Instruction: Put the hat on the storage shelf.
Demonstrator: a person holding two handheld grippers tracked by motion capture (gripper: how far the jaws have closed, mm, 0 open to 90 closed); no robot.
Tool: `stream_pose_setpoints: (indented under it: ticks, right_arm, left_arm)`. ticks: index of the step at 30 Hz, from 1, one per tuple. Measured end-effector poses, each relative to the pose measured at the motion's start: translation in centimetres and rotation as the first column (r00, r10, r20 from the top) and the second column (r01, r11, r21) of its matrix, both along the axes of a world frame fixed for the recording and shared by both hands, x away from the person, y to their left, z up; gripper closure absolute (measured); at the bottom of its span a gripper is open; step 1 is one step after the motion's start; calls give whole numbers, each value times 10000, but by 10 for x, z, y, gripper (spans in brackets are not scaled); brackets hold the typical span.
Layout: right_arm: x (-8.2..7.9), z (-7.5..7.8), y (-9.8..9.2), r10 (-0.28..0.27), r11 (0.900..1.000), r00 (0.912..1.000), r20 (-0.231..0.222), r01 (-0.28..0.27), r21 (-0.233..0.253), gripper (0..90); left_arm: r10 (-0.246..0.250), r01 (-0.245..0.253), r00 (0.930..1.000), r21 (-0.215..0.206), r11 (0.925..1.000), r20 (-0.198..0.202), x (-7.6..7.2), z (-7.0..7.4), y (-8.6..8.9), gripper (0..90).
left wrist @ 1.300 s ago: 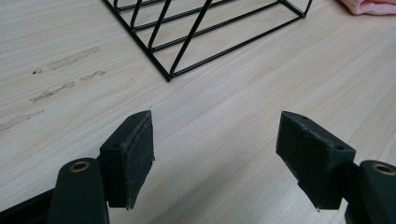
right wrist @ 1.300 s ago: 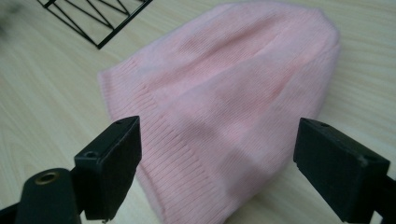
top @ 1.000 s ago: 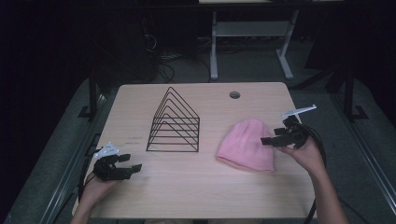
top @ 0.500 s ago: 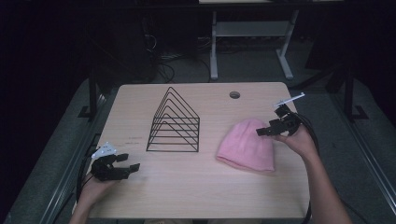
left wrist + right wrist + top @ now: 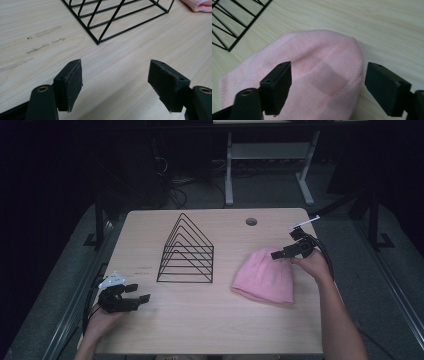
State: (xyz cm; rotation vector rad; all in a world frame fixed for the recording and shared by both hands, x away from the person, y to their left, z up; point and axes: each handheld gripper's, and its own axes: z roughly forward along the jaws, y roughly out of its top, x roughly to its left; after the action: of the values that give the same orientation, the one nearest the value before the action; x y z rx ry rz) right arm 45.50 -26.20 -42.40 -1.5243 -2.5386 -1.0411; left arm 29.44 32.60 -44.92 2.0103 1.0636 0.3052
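A pink knitted beanie [image 5: 265, 276] lies flat on the right half of the wooden table [image 5: 210, 325]. My right gripper [image 5: 276, 255] hovers open over the beanie's rounded top, nothing between its jaws; in the right gripper view the beanie [image 5: 312, 75] lies under and between the spread jaws [image 5: 328, 87]. A black wire rack [image 5: 187, 251] with triangular frames stands at the table's middle. My left gripper [image 5: 141, 292] rests open near the front left edge, pointing toward the rack [image 5: 117, 17]; bare wood lies between its pads [image 5: 72, 80].
A round cable hole [image 5: 251, 221] sits near the table's far edge. Behind the table a white desk frame [image 5: 265, 155] stands on the dark floor. Scuff marks [image 5: 40, 37] run across the wood left of the rack. Bare wood stretches along the table's front.
My right gripper has moved away from the front, from the beanie's right side up to its rounded top. The left gripper has barely shifted.
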Motion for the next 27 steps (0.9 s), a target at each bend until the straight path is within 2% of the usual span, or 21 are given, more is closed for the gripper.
stream_pose_setpoints:
  ticks: [4,8,11,12,14,22,24,26,27]
  right_arm:
    - [9,-9,1,-260,9997,9993,-279,260,-11,283]
    - [12,-11,0,-504,9987,9983,-287,504,2,349]
    - [14,-14,0,-506,9987,9973,-530,504,-59,362]
    - [15,-19,0,-486,9988,9949,-883,478,-112,382]
    - [14,-22,1,-469,9989,9933,-1059,468,-34,400]
    - [12,-29,-2,-644,9978,9901,-1246,657,59,488]
    - [10,-31,-4,-677,9971,9894,-1281,715,252,520]
    - [9,-31,-5,-706,9964,9882,-1362,762,368,559]
    - [8,-32,-6,-641,9969,9892,-1317,696,380,610]
  left_arm:
    - [16,-16,10000,10,10000,33,0,1,1,274]
    - [7,-7,10000,1,10000,34,0,1,1,274]
    - [-8,8,10000,-10,10000,5,1,1,1,273]
    - [-9,9,10000,-7,10000,19,0,1,0,274]
    - [-1,1,10000,-13,10000,41,0,2,1,274]
    - [5,-4,10000,-93,10000,91,-2,2,3,274]
    - [30,-29,9999,-111,9999,129,-2,3,3,274]
    - [46,-46,9999,-65,10000,109,-2,3,3,274]
    - [48,-48,9999,-61,10000,107,-2,3,2,274]
